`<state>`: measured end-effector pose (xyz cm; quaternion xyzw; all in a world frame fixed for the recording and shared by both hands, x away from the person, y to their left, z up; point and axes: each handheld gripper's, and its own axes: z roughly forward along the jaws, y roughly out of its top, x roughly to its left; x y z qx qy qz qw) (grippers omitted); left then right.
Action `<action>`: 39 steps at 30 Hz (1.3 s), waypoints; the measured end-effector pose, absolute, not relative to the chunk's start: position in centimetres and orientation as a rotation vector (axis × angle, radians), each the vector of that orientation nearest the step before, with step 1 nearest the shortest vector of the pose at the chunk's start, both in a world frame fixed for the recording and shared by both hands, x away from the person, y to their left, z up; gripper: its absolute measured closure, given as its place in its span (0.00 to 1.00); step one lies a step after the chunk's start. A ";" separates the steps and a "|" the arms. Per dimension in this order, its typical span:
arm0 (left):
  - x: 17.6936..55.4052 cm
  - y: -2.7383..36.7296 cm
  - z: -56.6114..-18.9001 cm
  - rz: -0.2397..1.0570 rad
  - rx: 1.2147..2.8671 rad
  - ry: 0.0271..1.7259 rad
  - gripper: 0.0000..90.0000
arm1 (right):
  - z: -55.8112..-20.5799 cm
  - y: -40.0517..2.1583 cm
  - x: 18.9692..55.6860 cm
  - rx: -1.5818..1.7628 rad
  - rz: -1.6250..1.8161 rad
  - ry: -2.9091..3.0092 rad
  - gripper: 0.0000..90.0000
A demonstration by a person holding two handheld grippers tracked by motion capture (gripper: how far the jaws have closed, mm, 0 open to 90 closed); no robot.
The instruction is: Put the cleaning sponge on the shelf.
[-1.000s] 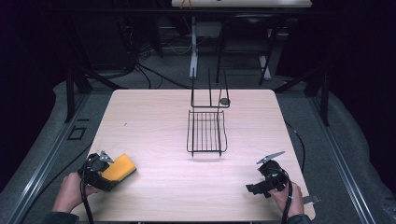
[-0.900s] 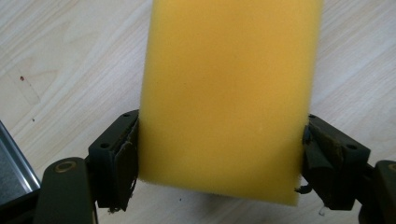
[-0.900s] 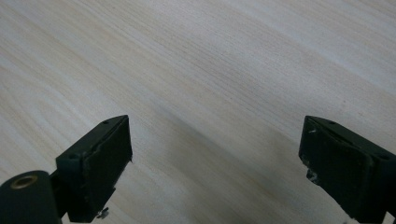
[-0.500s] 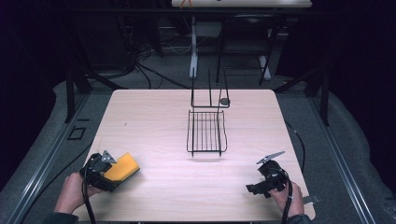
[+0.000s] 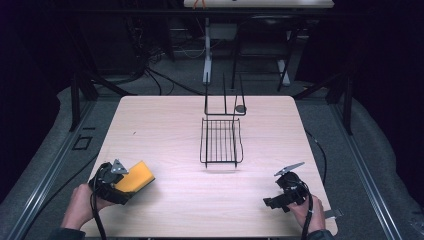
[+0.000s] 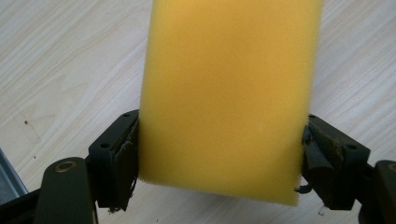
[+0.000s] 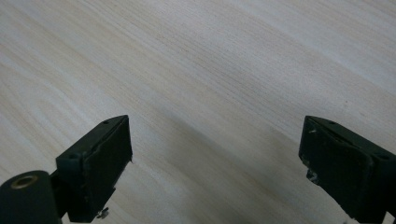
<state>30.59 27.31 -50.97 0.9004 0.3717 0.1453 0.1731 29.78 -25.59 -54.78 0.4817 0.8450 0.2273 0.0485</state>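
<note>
A yellow sponge [image 5: 135, 176] [image 6: 229, 88] is held at the table's near left corner, with my left gripper [image 5: 119, 182] [image 6: 219, 158] shut on it; both pads press its near end and the rest sticks out over the wood. My right gripper [image 5: 272, 202] [image 7: 215, 163] stands open near the front right edge, low over bare wood, with nothing between its fingers. A black wire rack [image 5: 221, 141] lies in the middle of the table.
A tall black wire frame [image 5: 224, 102] with a small dark round piece [image 5: 240, 108] stands behind the rack. The light wooden table [image 5: 165, 125] has dark floor, cables and stand legs around it. A person's hands hold both grippers at the front edge.
The left gripper with the sponge has shifted slightly toward the right. The right gripper has stayed in place.
</note>
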 end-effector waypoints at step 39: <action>32.2 21.9 -48.4 0.397 2.530 0.828 0.25 | -54.8 -25.7 29.8 1.457 0.697 2.567 0.10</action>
